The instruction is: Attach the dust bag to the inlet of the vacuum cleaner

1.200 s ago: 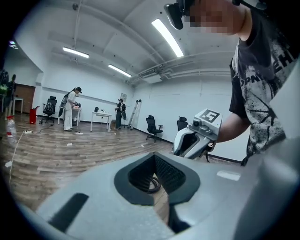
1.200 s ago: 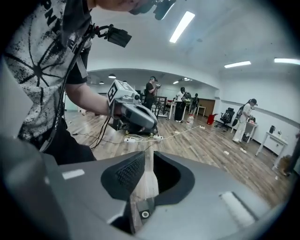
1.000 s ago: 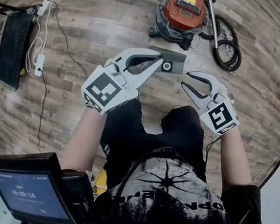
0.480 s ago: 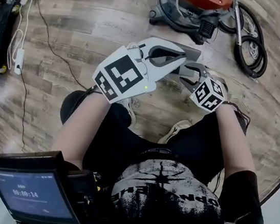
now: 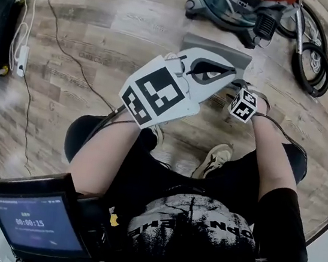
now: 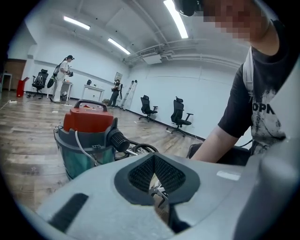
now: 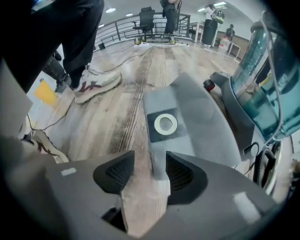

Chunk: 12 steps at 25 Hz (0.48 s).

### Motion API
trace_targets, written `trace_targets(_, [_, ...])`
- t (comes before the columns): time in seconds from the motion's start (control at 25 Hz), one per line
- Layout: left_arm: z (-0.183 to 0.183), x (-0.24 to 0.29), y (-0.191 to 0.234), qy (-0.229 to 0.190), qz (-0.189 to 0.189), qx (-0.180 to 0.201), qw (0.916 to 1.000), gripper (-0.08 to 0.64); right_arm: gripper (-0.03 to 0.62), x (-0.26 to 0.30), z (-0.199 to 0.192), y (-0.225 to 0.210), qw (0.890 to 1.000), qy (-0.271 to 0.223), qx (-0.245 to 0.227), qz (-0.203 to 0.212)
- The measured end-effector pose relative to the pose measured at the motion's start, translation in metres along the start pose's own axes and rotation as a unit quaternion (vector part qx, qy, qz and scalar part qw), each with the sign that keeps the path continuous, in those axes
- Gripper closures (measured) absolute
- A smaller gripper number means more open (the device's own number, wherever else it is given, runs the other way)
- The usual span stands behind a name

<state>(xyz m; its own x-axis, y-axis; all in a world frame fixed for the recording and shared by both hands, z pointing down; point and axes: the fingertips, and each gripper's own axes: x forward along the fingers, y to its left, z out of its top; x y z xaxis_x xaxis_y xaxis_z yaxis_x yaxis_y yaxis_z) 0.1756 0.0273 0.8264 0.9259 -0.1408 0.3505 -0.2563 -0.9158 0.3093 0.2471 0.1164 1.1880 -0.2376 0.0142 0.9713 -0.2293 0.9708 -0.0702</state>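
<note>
With the left gripper (image 6: pixel 157 187) closed, the dust bag (image 7: pixel 197 112) is being straddled by the right gripper (image 7: pixel 149 164), jaws just opening; a shallow edge pinch risks it being dropped.

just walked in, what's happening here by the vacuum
A crouching person holds a gripper in each hand. The grey dust bag lies on the floor by the vacuum cleaner, unattached. The right gripper has just been opening its claw, the bag's near edge between its jaws, ungripped. The left gripper is shut, facing the vacuum cleaner.
</note>
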Motion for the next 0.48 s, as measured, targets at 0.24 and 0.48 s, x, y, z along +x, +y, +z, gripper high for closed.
trace_targets(0.24, [-0.018, -0.004, 0.023, 0.008, 0.01, -0.019, 0.9997, 0.56, 0.383, 0.05, -0.019, -0.006, 0.998, 0.062, -0.01, 0.0])
trace_targets(0.48, [-0.012, -0.01, 0.016, 0.005, 0.005, -0.018, 0.9998, 0.559, 0.456, 0.048, -0.027, -0.021, 0.995, 0.081, -0.021, -0.056])
